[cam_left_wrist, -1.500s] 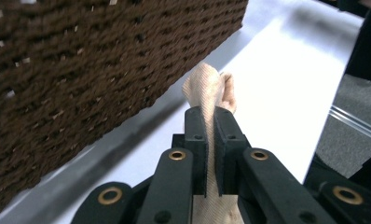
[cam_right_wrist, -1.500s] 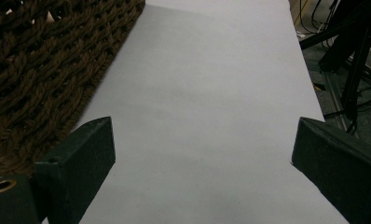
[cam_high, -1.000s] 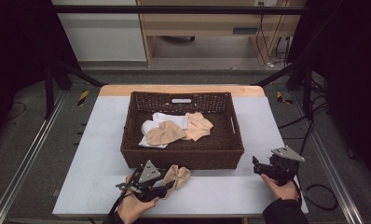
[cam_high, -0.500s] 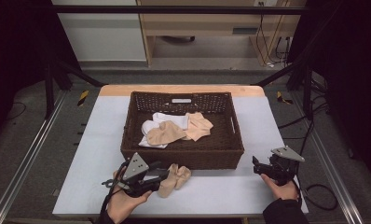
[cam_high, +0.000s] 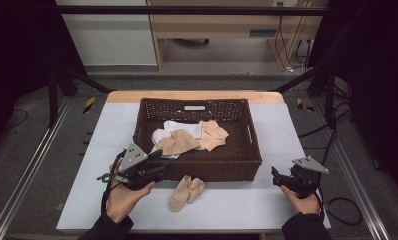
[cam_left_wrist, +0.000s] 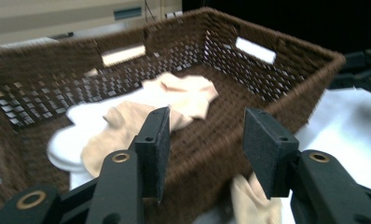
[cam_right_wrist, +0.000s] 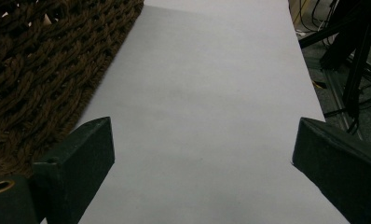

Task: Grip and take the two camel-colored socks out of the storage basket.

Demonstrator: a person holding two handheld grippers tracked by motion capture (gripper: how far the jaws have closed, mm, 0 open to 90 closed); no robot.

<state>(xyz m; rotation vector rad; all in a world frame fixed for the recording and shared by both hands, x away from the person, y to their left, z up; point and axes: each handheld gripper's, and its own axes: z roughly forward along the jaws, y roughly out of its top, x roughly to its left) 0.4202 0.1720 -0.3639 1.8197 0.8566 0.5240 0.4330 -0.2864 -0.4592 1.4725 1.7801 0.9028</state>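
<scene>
While both forearms enter from the near edge of the high view, the left hand-held gripper (cam_high: 154, 162) sits at near left, jaws released and empty, aimed at the near-left corner of the basket (cam_high: 247, 150). Beige sock pair (cam_high: 187, 192) lies flat on the white tabletop (cam_high: 112, 130), just near of the basket's near wall, right of the left hand-held gripper, not touching it. In the left gripper view, the pads stand apart with nothing between them, basket wall beyond, sock pair (cam_left_wrist: 251, 205) low on the tabletop. Right hand-held gripper (cam_high: 279, 177) at near right, close to the basket's near-right corner, resting low over the tabletop; the right gripper view has its jaws spread wide over bare white surface, empty, basket weave (cam_right_wrist: 44, 70) at left. Farther: brown wicker basket mid-tabletop, holding white socks (cam_high: 167, 135) and beige socks (cam_high: 202, 137) piled toward its left and centre. Beyond the tabletop, floor, cables, a wooden desk (cam_high: 227, 25).
</scene>
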